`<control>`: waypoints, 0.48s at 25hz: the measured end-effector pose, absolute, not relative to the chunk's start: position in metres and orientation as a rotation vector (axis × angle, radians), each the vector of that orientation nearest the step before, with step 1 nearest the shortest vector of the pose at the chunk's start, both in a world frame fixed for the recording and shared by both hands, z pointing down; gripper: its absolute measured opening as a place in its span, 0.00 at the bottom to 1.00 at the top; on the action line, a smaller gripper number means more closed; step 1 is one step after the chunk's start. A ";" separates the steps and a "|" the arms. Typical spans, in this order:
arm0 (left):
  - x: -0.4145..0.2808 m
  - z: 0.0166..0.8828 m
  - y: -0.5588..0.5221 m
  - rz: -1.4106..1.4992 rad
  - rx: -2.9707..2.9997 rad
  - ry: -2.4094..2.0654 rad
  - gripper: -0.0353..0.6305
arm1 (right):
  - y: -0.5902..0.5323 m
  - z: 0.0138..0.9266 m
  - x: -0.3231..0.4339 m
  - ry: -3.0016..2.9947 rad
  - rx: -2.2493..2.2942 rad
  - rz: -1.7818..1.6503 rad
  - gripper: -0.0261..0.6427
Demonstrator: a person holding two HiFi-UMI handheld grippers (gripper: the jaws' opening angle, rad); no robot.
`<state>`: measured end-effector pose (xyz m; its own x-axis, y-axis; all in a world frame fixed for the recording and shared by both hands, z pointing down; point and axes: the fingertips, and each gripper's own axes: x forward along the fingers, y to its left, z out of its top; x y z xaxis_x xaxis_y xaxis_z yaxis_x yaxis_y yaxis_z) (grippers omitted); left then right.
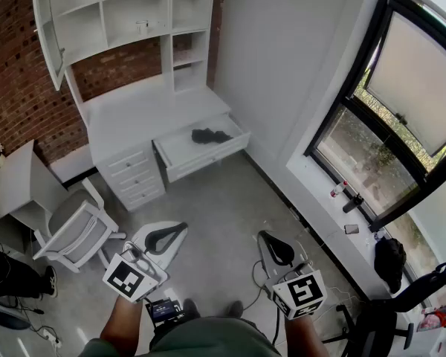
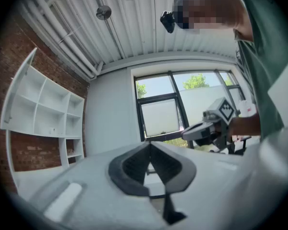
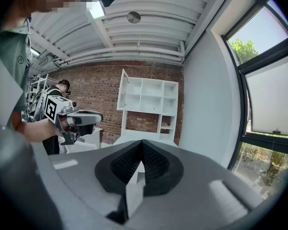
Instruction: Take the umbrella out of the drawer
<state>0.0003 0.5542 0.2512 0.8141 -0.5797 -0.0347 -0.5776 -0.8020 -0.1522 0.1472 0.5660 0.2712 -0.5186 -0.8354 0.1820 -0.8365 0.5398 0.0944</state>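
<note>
A black folded umbrella (image 1: 211, 135) lies in the open white drawer (image 1: 180, 152) of the white desk (image 1: 145, 110), far across the floor from me. Both grippers are held low in front of my body, well short of the desk. My left gripper (image 1: 177, 230) has its jaws together with nothing between them; in its own view the pads meet at the left gripper's tip (image 2: 150, 145). The right gripper (image 1: 266, 238) is shut and empty too, its pads meeting at the right gripper's tip (image 3: 142, 143). Each gripper shows in the other's view: the right gripper (image 2: 206, 128), the left gripper (image 3: 79, 119).
A grey office chair (image 1: 74, 229) stands left of the desk's drawer column (image 1: 137, 175). A white shelf unit (image 1: 119, 13) tops the desk against a brick wall. A large window (image 1: 401, 103), a sill with bottles (image 1: 338, 190), a black bag (image 1: 390, 259) and another chair (image 1: 424, 288) are on the right.
</note>
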 end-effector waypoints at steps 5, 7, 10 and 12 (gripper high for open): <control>-0.001 0.250 0.550 -0.020 -2.835 0.912 0.05 | 0.564 0.273 0.147 -2.567 1.418 0.004 0.05; -0.003 0.251 0.550 -0.018 -2.833 0.908 0.05 | 0.564 0.273 0.145 -2.568 1.422 0.003 0.05; -0.009 0.250 0.548 -0.015 -2.830 0.904 0.05 | 0.562 0.273 0.139 -2.567 1.425 0.004 0.05; -0.013 0.250 0.546 -0.013 -2.830 0.903 0.05 | 0.561 0.272 0.135 -2.570 1.430 0.006 0.05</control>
<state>-0.0134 0.5461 0.2501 0.8167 -0.5754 -0.0433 -0.5739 -0.8021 -0.1648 0.1350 0.5608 0.2724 -0.5118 -0.8408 0.1764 -0.8416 0.5319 0.0936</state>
